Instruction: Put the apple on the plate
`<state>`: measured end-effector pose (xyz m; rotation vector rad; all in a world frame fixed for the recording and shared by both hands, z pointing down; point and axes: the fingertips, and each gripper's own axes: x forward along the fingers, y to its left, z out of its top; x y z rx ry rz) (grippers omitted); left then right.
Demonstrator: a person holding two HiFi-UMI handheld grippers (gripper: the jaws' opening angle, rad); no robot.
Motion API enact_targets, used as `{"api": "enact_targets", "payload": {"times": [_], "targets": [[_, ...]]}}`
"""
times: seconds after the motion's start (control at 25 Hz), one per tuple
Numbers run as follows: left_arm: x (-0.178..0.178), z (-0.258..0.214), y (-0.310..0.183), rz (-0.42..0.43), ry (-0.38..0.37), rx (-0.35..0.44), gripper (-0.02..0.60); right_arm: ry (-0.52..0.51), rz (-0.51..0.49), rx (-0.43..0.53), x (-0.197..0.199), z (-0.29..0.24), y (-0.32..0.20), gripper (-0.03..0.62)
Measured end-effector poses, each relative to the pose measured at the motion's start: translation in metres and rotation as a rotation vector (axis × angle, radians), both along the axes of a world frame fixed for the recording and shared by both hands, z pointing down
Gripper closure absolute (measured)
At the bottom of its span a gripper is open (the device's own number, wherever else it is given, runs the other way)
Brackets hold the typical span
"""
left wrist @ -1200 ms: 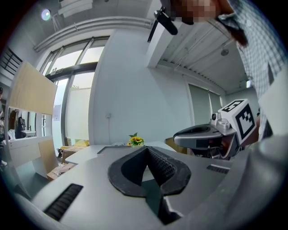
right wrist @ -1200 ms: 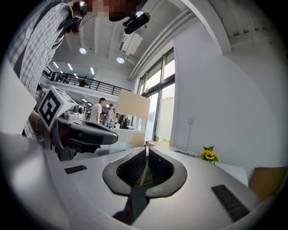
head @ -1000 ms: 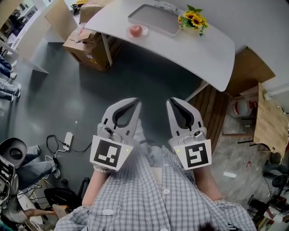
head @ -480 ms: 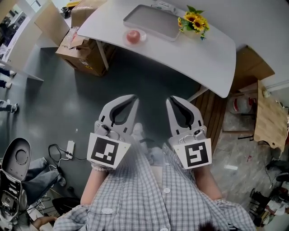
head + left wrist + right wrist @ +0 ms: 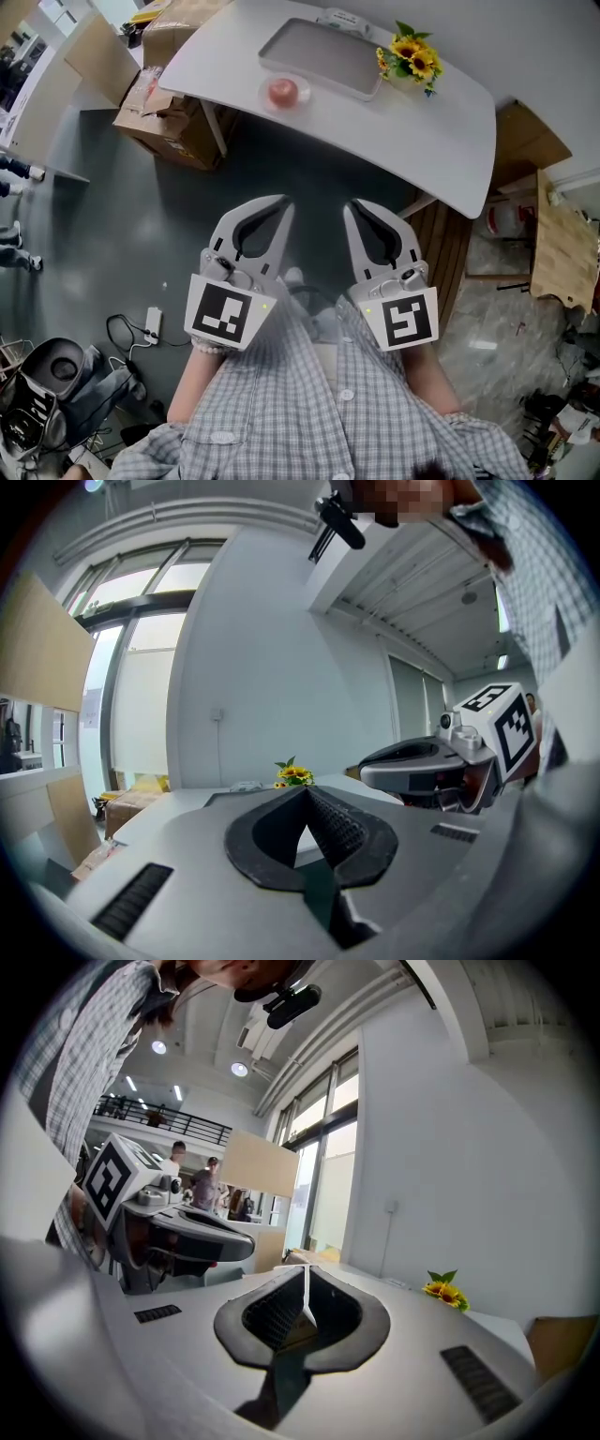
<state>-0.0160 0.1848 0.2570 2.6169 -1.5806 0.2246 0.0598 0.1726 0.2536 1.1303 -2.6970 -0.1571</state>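
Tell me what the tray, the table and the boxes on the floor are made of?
Tray: matte grey with a raised, rounded rim. It could be plastic or metal; the look leaves that open.
Table: smooth, plain white top, likely painted or laminated board.
Boxes: cardboard, dull brown with folded flaps.

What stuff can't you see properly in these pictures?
Apple: head view, too small to tell what it sits on.
Apple again: unseen past the shut tongs of the left gripper and right gripper.
Cardboard box: head view, partly hidden under the table.
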Motion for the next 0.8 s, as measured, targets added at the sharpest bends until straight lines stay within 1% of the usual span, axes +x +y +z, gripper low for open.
{"api": "enact_targets", "payload": {"times": [0.4, 0.8], "targets": [[-0.026, 0.005, -0.034, 0.025, 0.018, -0.010, 0.572, 0.004, 0.033, -0.006, -0.026, 0.006, -0.032, 0.563], [-0.031, 0.016, -0.063, 0.005, 0.017, -0.030, 0.572, 0.008, 0.036, -0.038, -0.023, 0.017, -0.063, 0.565]]}}
